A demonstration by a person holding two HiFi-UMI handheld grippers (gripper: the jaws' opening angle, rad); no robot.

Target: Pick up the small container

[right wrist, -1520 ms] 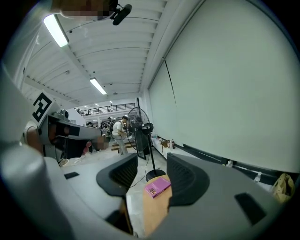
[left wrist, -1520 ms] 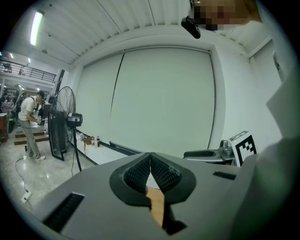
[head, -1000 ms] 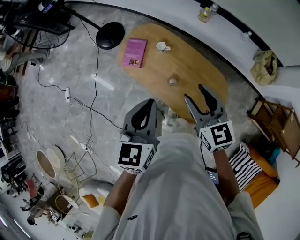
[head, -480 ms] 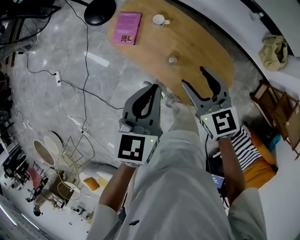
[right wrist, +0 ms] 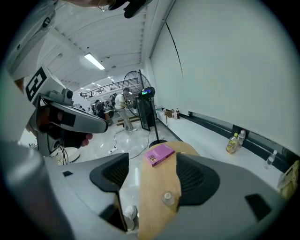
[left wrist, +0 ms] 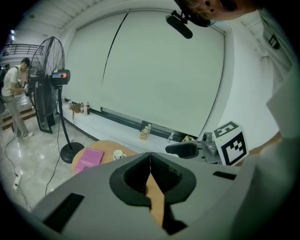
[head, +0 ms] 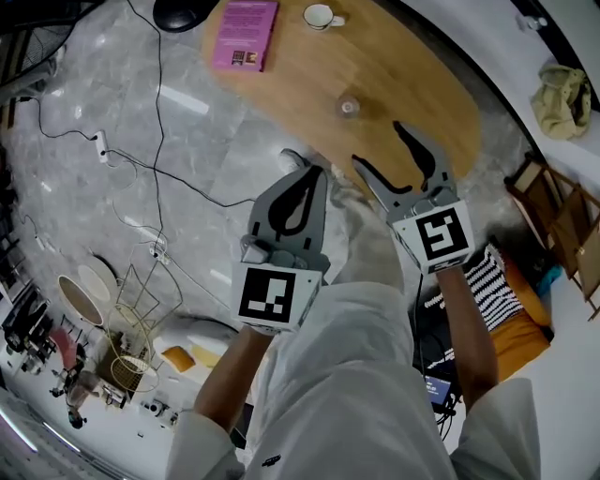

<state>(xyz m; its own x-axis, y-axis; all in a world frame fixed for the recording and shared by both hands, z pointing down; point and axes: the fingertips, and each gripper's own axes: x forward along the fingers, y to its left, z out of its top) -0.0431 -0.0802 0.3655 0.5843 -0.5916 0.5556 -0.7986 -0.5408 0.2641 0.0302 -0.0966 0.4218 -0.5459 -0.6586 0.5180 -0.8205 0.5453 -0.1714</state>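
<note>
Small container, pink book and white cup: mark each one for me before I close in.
small container [head: 348, 107], head view, on its top.
pink book [head: 244, 22], head view, middle of its cover.
white cup [head: 320, 15], head view, on the cup's opening, not the handle.

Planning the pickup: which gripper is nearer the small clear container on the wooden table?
Right. The right gripper, its empty jaws just opening, hangs short of the small clear container; the left gripper, shut, is farther, beside the wooden table's edge.
</note>
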